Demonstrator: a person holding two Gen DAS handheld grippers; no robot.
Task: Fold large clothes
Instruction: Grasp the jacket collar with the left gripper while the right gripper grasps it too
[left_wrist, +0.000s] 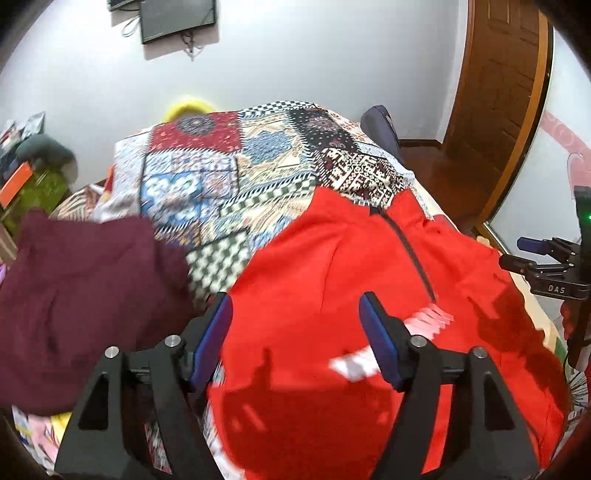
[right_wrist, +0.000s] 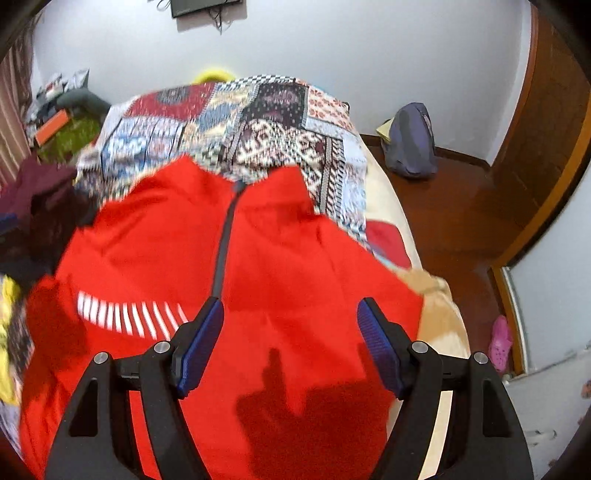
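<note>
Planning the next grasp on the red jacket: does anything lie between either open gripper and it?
Nothing visible does. The left gripper and right gripper both hang open over the red jacket, bare fabric below them. The maroon garment lies off to its left side.

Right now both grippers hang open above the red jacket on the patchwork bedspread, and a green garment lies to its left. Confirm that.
One detail is wrong: the garment left of the red jacket is maroon, not green, as the left wrist view shows. The left gripper and right gripper do hang open above the jacket on the patchwork bedspread.
</note>
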